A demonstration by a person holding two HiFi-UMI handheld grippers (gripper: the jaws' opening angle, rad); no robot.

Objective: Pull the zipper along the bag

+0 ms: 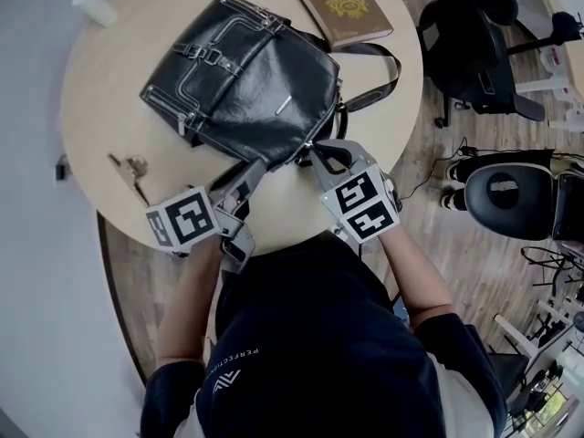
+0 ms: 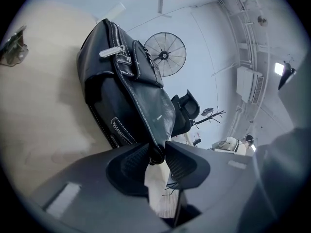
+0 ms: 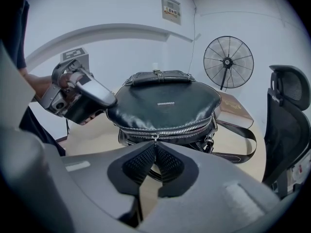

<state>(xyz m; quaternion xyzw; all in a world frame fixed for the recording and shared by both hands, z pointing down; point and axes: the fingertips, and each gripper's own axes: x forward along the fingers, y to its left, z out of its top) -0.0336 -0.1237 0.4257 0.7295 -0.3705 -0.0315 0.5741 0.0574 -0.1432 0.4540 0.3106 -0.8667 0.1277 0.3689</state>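
A black leather bag (image 1: 246, 71) lies on the round wooden table (image 1: 100, 89), its zippered edge toward me. The silver zipper (image 3: 170, 129) runs across that near edge. My right gripper (image 3: 155, 147) is shut on the zipper pull, which hangs from the slider (image 3: 155, 136) near the middle of the zipper. In the head view the right gripper (image 1: 315, 153) meets the bag's near corner. My left gripper (image 2: 156, 157) is beside it on the left, its pads closed on the bag's corner seam (image 2: 158, 152). The same gripper (image 1: 260, 167) reaches the bag's near left edge.
A brown book (image 1: 340, 5) lies at the table's far side by the bag's strap (image 1: 383, 67). Keys (image 1: 132, 167) rest left of the bag, and a white cup (image 1: 94, 5) stands far left. Black office chairs (image 1: 484, 53) stand on the floor to the right.
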